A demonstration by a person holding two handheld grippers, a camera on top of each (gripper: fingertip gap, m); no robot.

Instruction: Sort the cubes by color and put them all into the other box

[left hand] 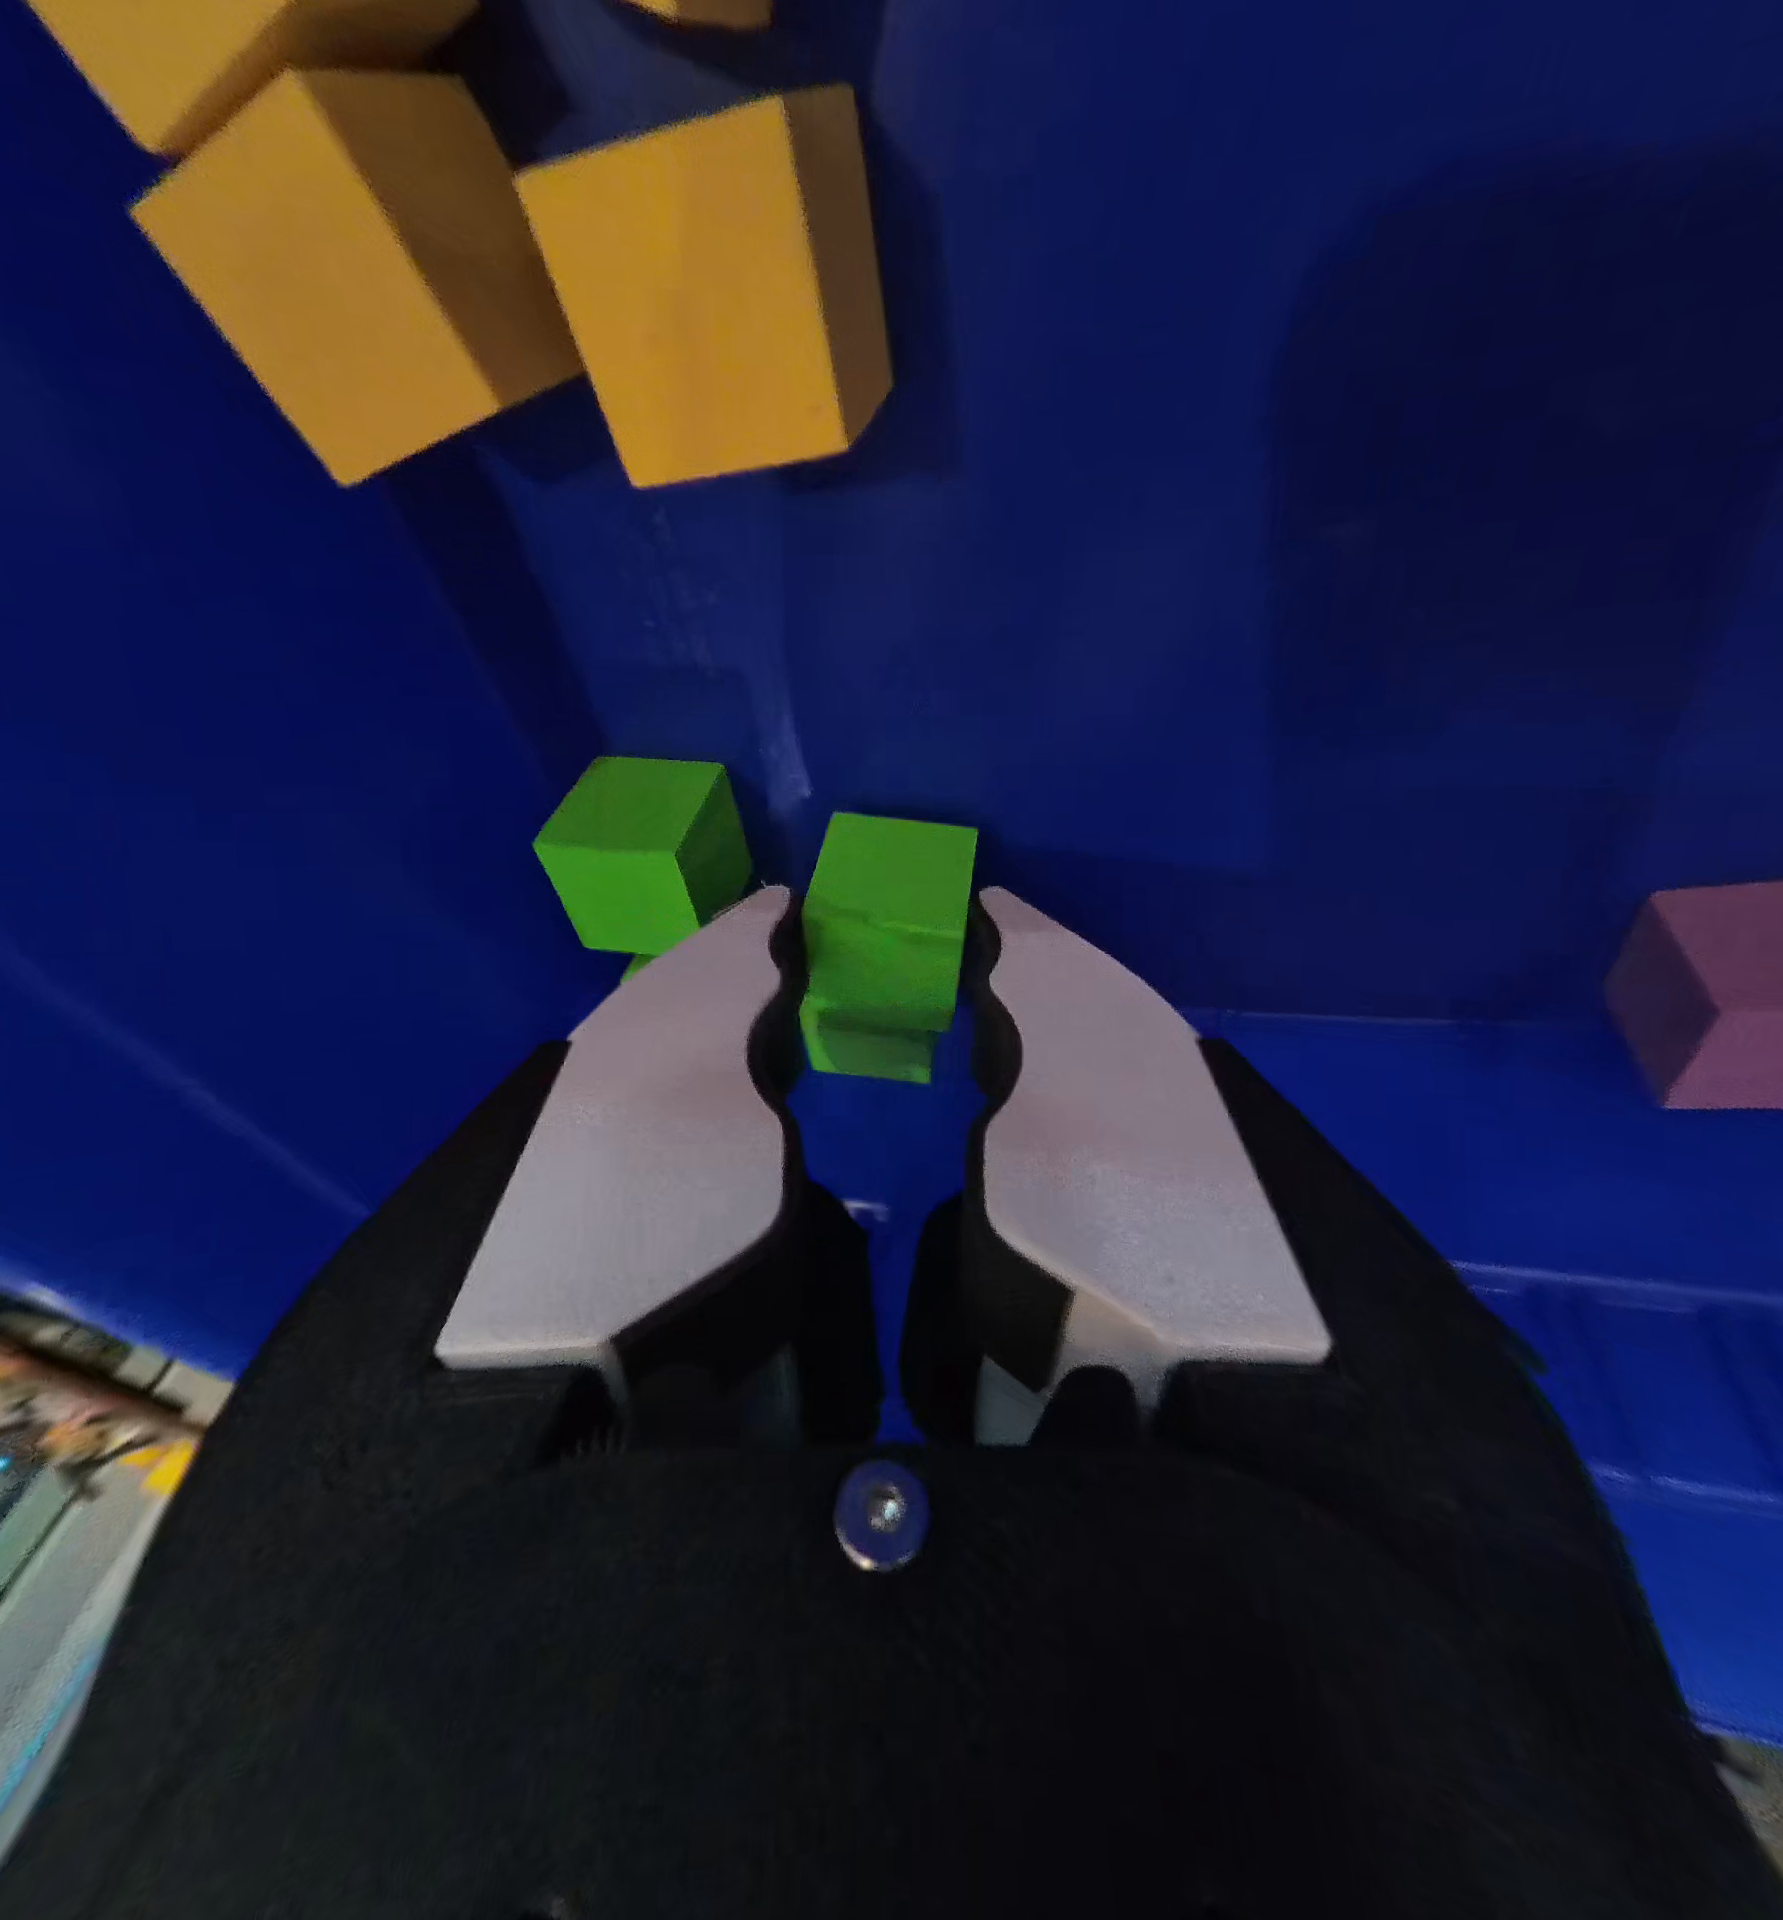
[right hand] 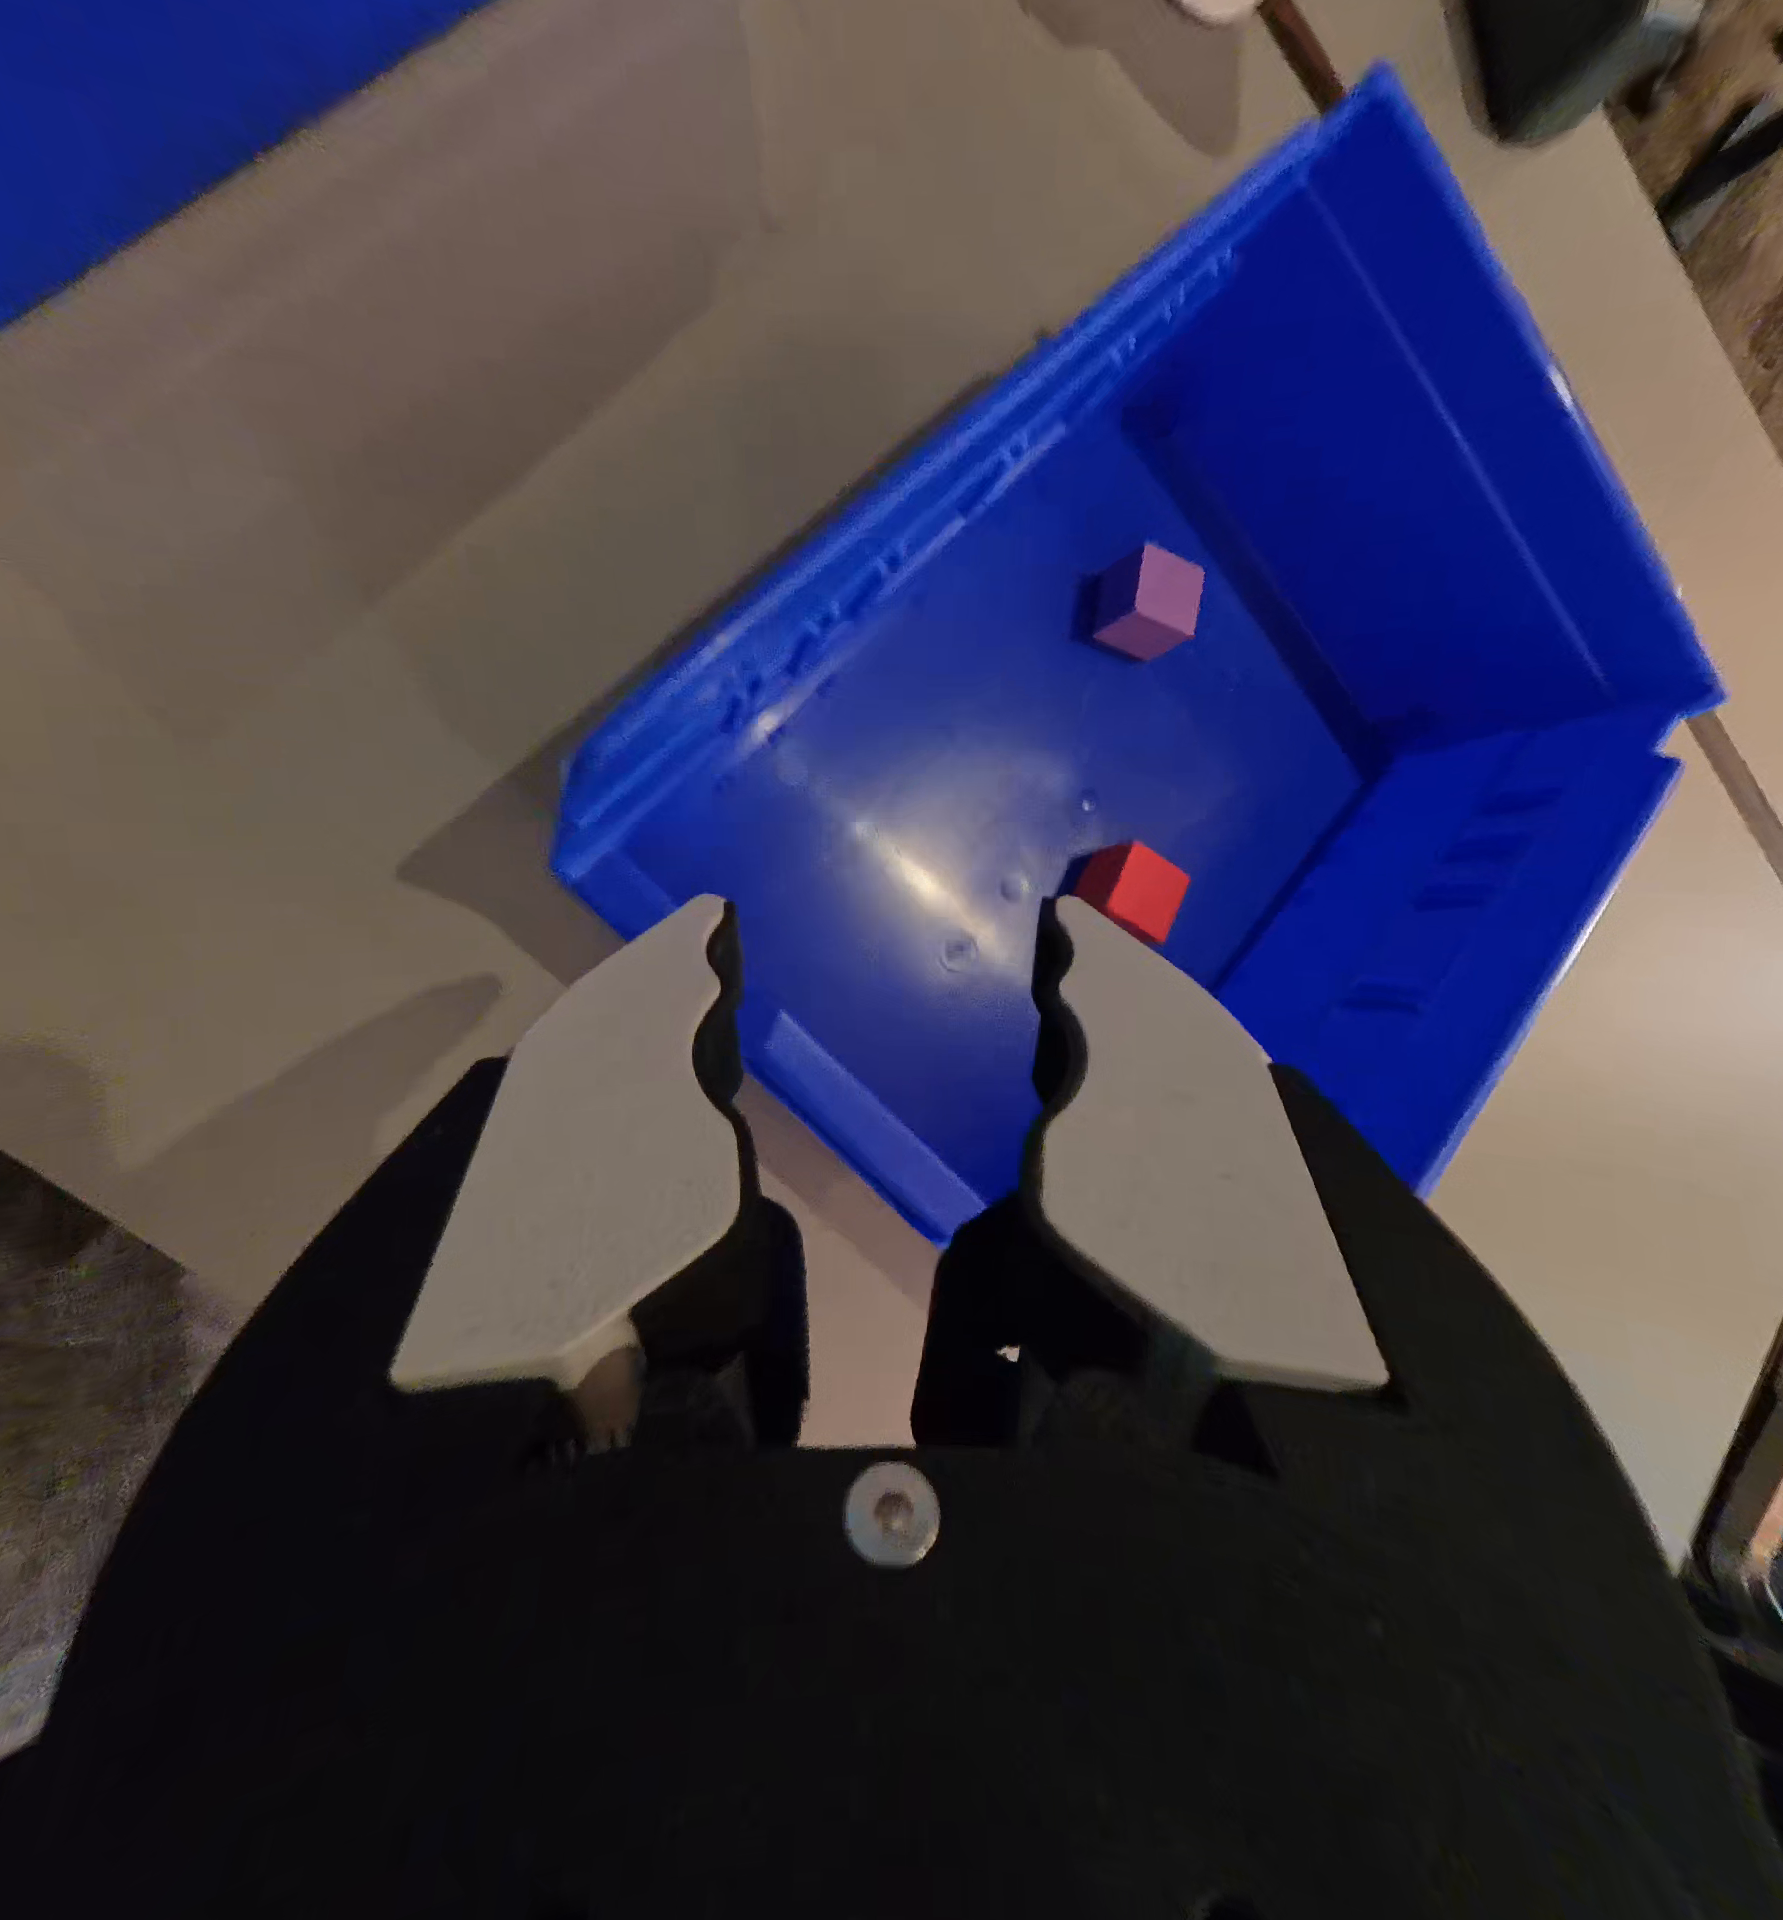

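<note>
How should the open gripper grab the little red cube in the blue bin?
Probably best to grip the red cube across two opposite flat side faces, coming straight down from above. It sits alone on the floor of the blue bin, clear of the walls and of the purple cube, so both jaws should fit beside it. The right gripper hovers open just left of it.

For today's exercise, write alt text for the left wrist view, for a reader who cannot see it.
The left gripper grips a green block inside a blue bin. Another green block sits just to its left, yellow blocks lie farther ahead, and a purple block lies at the right edge.
</note>
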